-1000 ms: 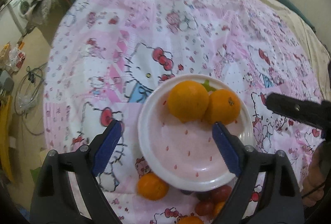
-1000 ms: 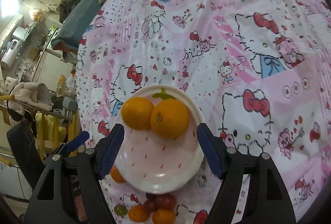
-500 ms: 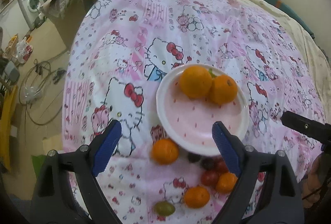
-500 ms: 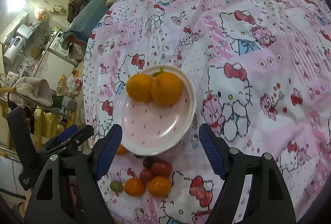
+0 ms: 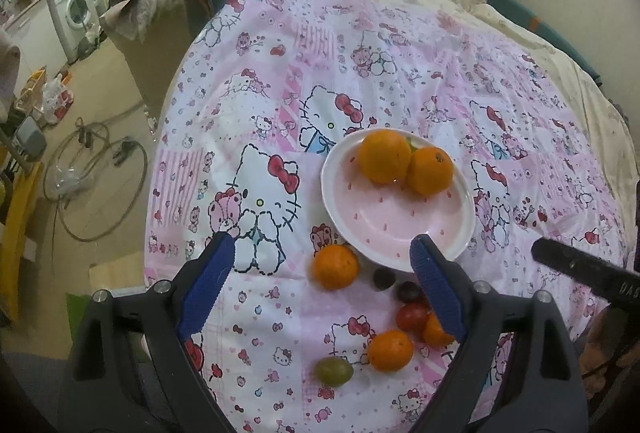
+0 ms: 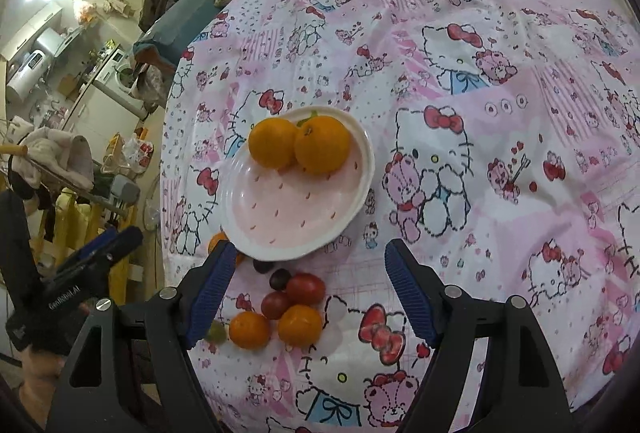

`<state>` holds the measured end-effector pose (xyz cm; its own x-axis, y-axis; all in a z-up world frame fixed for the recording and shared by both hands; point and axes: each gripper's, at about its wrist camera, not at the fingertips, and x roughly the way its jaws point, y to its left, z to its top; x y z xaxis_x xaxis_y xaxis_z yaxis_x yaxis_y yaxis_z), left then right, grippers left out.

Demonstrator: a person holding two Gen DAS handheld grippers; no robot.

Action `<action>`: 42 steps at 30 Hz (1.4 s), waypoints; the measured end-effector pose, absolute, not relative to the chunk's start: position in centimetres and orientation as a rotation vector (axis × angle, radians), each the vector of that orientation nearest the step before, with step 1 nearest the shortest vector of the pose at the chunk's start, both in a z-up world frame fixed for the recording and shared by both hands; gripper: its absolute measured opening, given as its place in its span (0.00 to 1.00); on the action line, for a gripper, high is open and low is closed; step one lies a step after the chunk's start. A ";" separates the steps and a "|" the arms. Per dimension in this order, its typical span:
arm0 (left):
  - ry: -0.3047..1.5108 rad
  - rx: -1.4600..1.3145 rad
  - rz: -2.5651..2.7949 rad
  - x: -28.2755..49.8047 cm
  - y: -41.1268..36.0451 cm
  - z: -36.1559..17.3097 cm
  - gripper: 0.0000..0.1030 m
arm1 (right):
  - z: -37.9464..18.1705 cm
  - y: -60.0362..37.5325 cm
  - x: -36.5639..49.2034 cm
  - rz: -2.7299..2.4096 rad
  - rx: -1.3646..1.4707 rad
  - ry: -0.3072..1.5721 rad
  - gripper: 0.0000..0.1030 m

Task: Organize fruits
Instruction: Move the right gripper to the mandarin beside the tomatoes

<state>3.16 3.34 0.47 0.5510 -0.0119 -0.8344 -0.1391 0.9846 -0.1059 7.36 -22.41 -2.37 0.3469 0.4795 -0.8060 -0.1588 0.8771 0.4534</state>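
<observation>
On a bed covered with a pink cartoon-cat bedspread (image 5: 400, 45), near its foot edge, sits a pale pink plate (image 5: 384, 217) with small red flecks. Going left to right in the left wrist view: the left hand-held gripper (image 5: 320, 285) hovers low over the near edge with its blue-padded jaws spread wide and nothing between them. One loose orange (image 5: 335, 267) lies on the bedspread, touching or almost touching the plate's near-left rim. Two larger oranges rest on the plate's far side, pressed together, the left one (image 5: 384, 156) beside the right one (image 5: 430, 170), with a green leaf showing behind them. Below the plate, toward the near edge, is a small cluster: a green grape (image 5: 333, 371), a small orange (image 5: 390, 350), two dark grapes (image 5: 383, 279), and a red cherry tomato (image 5: 412, 317); another small orange is partly hidden behind the blue pad. In the right wrist view, the right hand-held gripper (image 6: 308, 293) is likewise wide open and empty, above the same cluster, just short of the plate's near rim.
</observation>
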 end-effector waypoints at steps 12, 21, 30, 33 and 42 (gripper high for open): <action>1.010 -0.190 0.076 3.7 2.8 -1.2 0.85 | -7.4 -22.3 8.0 0.418 0.461 1.302 0.77; 1.046 -0.242 0.071 3.6 3.6 -1.8 0.85 | -10.3 -18.3 6.5 0.509 0.339 1.458 0.69; 1.048 -0.253 0.068 3.4 4.1 -1.8 0.85 | -11.9 -15.7 5.4 0.533 0.191 1.494 0.54; 1.054 -0.249 0.068 3.3 4.2 -1.9 0.85 | -12.0 -15.4 5.3 0.516 0.131 1.475 0.46; 1.186 -0.218 -0.010 3.5 2.6 -4.5 0.85 | -11.8 -16.0 5.8 0.519 0.162 1.471 0.42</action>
<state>3.52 2.63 -4.48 0.3779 -0.1219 -0.9178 -0.1065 0.9790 -0.1740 5.80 -16.02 -11.79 0.0132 0.4280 -0.9037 -0.2342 0.8800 0.4133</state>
